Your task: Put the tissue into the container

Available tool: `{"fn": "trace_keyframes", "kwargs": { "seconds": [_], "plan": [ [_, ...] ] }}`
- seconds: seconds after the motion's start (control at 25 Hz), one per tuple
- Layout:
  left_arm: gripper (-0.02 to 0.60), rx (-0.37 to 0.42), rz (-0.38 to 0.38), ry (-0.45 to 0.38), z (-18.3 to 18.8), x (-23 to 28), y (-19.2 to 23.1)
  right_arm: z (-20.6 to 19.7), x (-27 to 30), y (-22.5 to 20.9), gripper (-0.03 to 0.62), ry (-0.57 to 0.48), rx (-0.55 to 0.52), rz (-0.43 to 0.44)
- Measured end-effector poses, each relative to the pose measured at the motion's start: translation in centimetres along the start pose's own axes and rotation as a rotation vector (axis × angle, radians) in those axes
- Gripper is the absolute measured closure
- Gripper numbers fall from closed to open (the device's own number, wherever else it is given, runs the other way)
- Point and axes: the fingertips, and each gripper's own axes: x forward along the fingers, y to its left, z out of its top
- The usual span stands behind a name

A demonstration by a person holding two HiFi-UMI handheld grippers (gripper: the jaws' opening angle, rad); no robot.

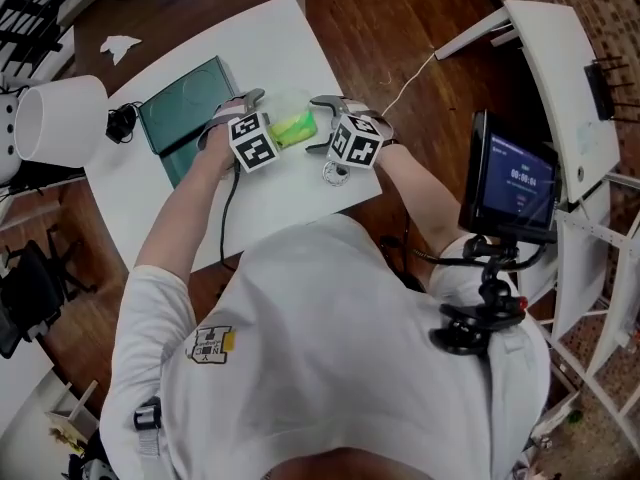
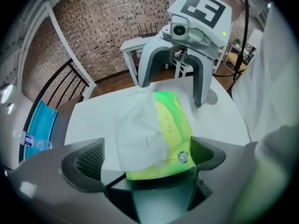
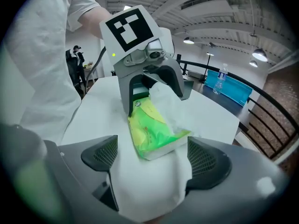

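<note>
Tissue (image 3: 149, 185), a white sheet, lies between the right gripper's (image 3: 153, 157) widely spread jaws, not pinched, just in front of the green-yellow tissue pack (image 3: 152, 129). The left gripper (image 2: 147, 155), jaws equally wide, straddles the pack's opposite end without gripping it.

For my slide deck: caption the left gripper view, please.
Left tool, jaws open, flanks a green tissue pack with a white tissue sticking out, right tool facing it across the white table.
</note>
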Motion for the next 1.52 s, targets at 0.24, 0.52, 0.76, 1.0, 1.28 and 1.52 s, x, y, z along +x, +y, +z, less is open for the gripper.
{"fn": "trace_keyframes", "kwargs": {
  "seconds": [0.24,0.52,0.76,1.0,1.28,1.52],
  "plan": [
    [-0.011,0.011,-0.151,-0.029,1.1,-0.7,-3.2,0.2,0.3,0.7,0.138,-0.009,0.047,-0.022],
    [0.125,0.036,-0.081,0.103,-0.4,0.7,-3.0,0.0,0.3,0.0,0.336,0.008,0.081,-0.064],
    [0.195,0.028,-0.046,0.081,0.2,0.2,-2.4,0.2,-0.3,-0.7,0.365,-0.021,0.119,-0.104],
    [0.219,0.075,0.091,0.016,1.8,-3.8,0.5,3.5,-3.6,-2.8,0.373,-0.062,0.086,-0.219],
    [0.221,0.114,0.175,0.043,-1.0,-10.1,0.2,9.6,-4.5,-0.7,0.373,-0.149,0.034,-0.228],
    [0.221,0.056,0.164,0.138,-6.3,-10.8,-1.8,12.2,-0.4,2.3,0.372,-0.129,-0.019,-0.125]
  ]
}}
